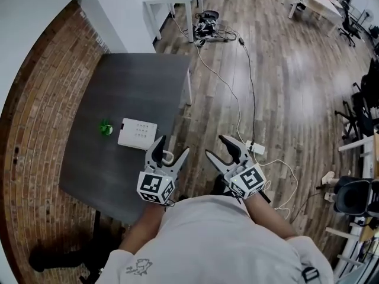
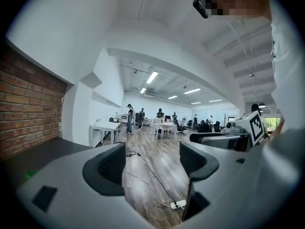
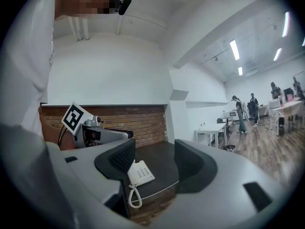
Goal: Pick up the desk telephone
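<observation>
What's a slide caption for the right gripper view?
Right gripper, jaws apart and empty, sighting the white desk telephone on the dark table.

We hold both jaws apart: the left gripper (image 1: 172,148) just beside the white desk telephone (image 1: 137,133) on the dark table (image 1: 136,81), the right gripper (image 1: 217,147) over the wood floor (image 1: 296,87). A green object (image 1: 106,128) lies near the telephone.

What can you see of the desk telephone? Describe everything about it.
The desk telephone is a white, plastic-looking, flat rectangular unit with small keys on top. It lies flat on the dark table, near the edge by the person, close to a small green object. Its white coiled cord hangs over that edge. Only the table is seen touching it.
</observation>
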